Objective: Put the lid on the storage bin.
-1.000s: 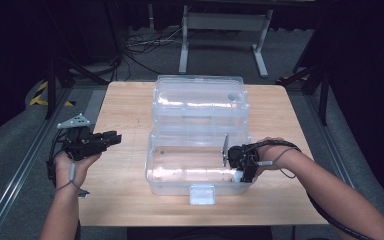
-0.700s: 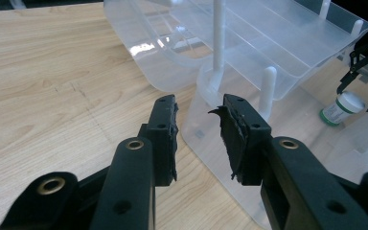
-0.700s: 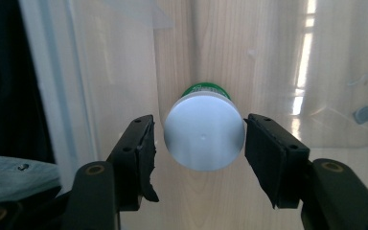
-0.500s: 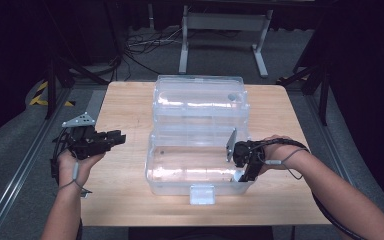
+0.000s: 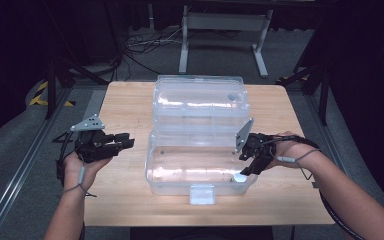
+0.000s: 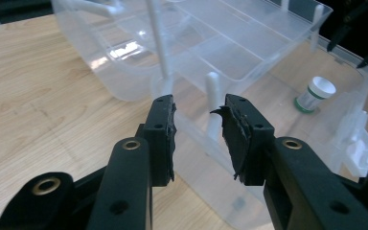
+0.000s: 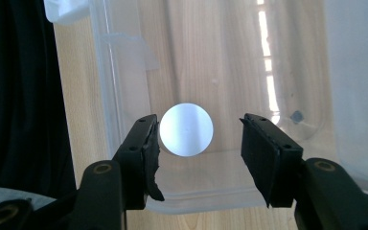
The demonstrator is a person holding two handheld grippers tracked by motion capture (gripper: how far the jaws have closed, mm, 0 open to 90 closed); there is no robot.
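A clear plastic box stands open in the middle of the wooden table, its lid and tray raised behind it. A small white-capped bottle with a green band stands in the box's front right corner. My right gripper hangs just above it, open. From above, the round white cap lies between the jaws of the right gripper, untouched. My left gripper is open just left of the box. Past the left gripper, the box wall and the bottle are visible.
The table has bare wood left of the box. A white latch sticks out at the box's front. A metal stand and cables lie on the floor beyond the table.
My right gripper has drawn up and slightly right, and the white bottle now shows under its tips. The left gripper has edged a little toward the box.
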